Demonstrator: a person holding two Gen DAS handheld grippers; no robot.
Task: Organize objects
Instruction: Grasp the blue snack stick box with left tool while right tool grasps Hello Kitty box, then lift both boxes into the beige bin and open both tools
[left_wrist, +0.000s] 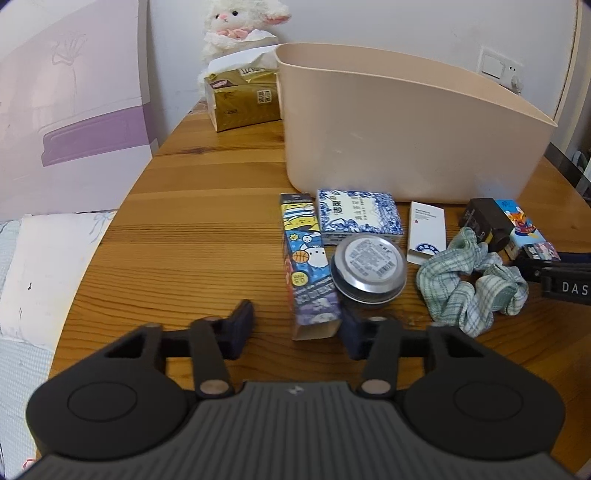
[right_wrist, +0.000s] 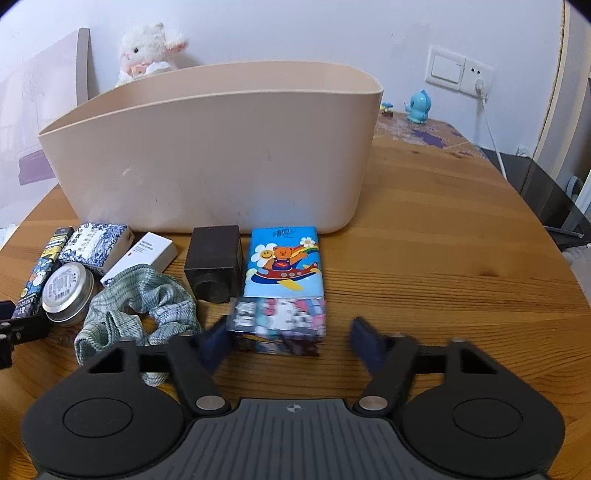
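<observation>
Since the small cartoon-printed box (right_wrist: 277, 325) already lies between the spread jaws of the right gripper (right_wrist: 290, 341), hard against the left finger with a clear gap on the right, the step in hand looks like a pick of that box for the beige bin (right_wrist: 207, 155) straight ahead. To do it well I would slide the tool a little to its left so the box sits centred, keep the fingers low along the box's short sides, and close evenly so it does not skid into the blue bear tissue pack (right_wrist: 284, 262) touching its far edge. The checked cloth scrunchie (right_wrist: 140, 314) lies just outside the left finger and could snag. The right gripper is held low and level over the wooden table (right_wrist: 443, 277), pointing at the bin wall, jaws released and empty. The left gripper (left_wrist: 297, 328) also stands wide and empty, low over the table, with the near end of the long cartoon carton (left_wrist: 308, 266) inside its gap toward the right finger and the round tin (left_wrist: 369, 267) just beyond that finger.
</observation>
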